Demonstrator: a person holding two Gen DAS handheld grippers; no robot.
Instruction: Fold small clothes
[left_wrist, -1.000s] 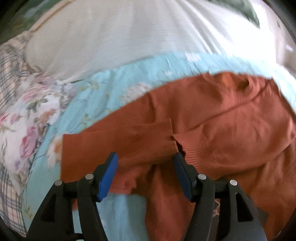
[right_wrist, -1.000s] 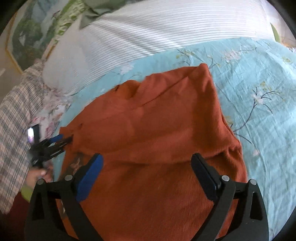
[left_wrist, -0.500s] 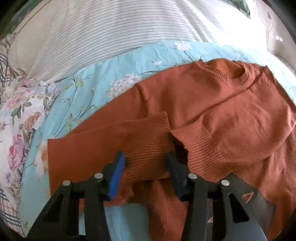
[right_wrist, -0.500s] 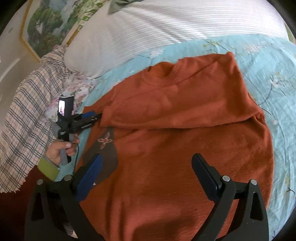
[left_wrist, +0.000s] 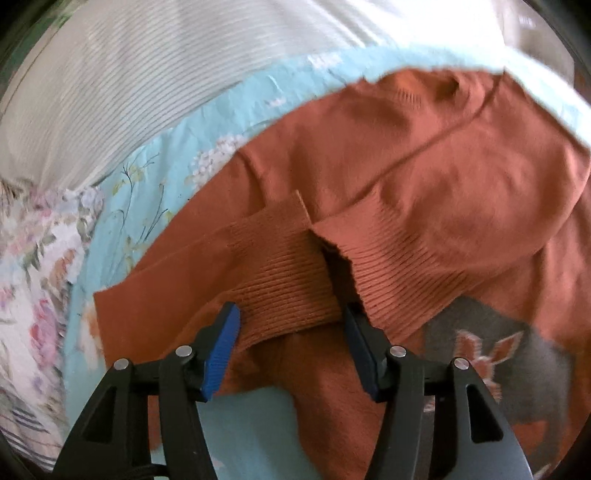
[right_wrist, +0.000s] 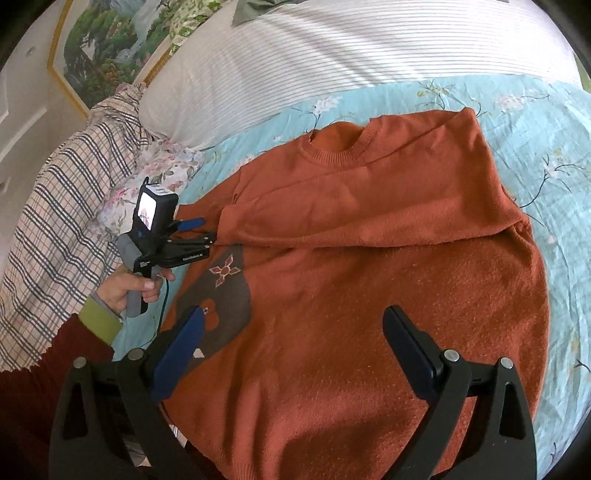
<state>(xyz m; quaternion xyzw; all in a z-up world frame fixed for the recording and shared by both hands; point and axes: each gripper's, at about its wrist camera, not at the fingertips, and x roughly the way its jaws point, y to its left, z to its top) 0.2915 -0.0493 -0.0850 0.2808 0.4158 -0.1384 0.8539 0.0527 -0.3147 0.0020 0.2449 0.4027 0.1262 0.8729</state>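
Observation:
An orange knit sweater (right_wrist: 369, 295) lies face up on the bed, its right sleeve folded across the chest. A grey patch with a flower motif (right_wrist: 225, 280) sits on its left side. My left gripper (left_wrist: 288, 332) is low over the left sleeve's ribbed cuff (left_wrist: 288, 280). Its jaws are opening, with the cuff lying between the blue pads. The other sleeve's cuff (left_wrist: 399, 266) ends just right of it. In the right wrist view the left gripper (right_wrist: 207, 228) sits at the sweater's left edge, held by a hand (right_wrist: 129, 291). My right gripper (right_wrist: 291, 332) hovers open above the sweater's lower body, empty.
The light blue floral sheet (right_wrist: 554, 147) covers the bed. A white striped pillow (right_wrist: 332, 55) lies behind the sweater. A plaid cloth (right_wrist: 66, 206) and a floral cloth (right_wrist: 162, 166) are bunched at the left. A framed painting (right_wrist: 107, 48) hangs on the wall.
The left jaws narrowed around the ribbed cuff, then widened again. The right gripper drew back from the sweater, bringing the neckline and the left gripper into its view.

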